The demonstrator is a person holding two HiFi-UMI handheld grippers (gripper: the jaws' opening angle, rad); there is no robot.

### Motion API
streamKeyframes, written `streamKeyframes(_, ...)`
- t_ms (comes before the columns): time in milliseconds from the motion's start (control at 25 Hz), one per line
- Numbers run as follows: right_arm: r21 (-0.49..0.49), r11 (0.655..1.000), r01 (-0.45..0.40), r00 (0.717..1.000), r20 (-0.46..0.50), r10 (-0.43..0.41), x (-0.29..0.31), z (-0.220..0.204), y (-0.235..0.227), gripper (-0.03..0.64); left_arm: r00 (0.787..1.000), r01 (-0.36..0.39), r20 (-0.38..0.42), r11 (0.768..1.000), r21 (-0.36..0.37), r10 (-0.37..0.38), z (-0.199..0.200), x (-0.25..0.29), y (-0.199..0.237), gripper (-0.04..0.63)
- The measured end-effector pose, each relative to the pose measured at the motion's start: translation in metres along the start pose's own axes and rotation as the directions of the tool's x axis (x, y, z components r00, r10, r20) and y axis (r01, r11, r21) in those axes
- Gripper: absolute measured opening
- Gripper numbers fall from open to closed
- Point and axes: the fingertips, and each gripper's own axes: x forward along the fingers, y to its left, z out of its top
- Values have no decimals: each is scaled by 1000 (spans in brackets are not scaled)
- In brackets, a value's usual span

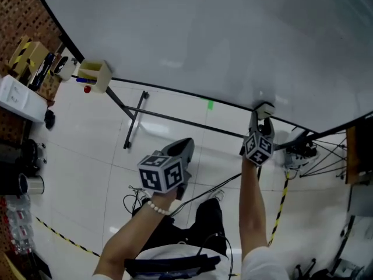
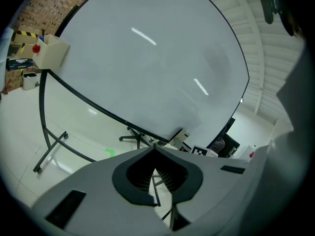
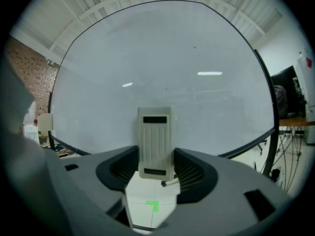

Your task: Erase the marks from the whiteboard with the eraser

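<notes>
A large whiteboard [image 1: 221,34] on a black stand fills the upper part of the head view; its surface [image 3: 162,58] looks clean, with only faint smudges. My right gripper [image 1: 263,116] is shut on a cream, ribbed eraser [image 3: 155,142], which is held upright against the board's lower edge [image 1: 265,106]. My left gripper [image 1: 185,147] hangs lower and to the left, away from the board, shut with nothing between its jaws [image 2: 155,151].
A cream marker box [image 1: 95,74] with a red knob hangs at the board's left corner. The stand's black legs [image 1: 135,118] cross the white tiled floor. Shelves with clutter [image 1: 26,63] line the left wall. Cables [image 1: 303,147] and yellow-black tape [image 1: 280,206] lie at right.
</notes>
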Motion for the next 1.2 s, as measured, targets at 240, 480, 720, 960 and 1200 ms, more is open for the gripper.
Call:
streamKeyframes(240, -22, 999, -43, 999, 7, 43, 7, 0, 65, 256, 1000, -20, 21, 999, -28, 21, 9, -27, 38, -11)
streamKeyframes(480, -15, 998, -62, 998, -5, 62, 14, -15, 109, 256, 998, -51, 46, 998, -47, 53, 22, -55, 81, -11)
streamKeyframes(720, -58, 990, -130, 991, 11, 131, 20, -14, 190, 256, 994, -79, 64, 994, -79, 84, 30, -88, 125, -11)
streamKeyframes(960, -29, 994, -104, 994, 30, 105, 26, -18, 250, 256, 991, -95, 90, 992, -86, 103, 46, -117, 164, -12)
streamKeyframes(1200, -17, 996, -88, 995, 36, 88, 31, -18, 314, 256, 989, -86, 109, 993, -85, 95, 69, -146, 195, -11)
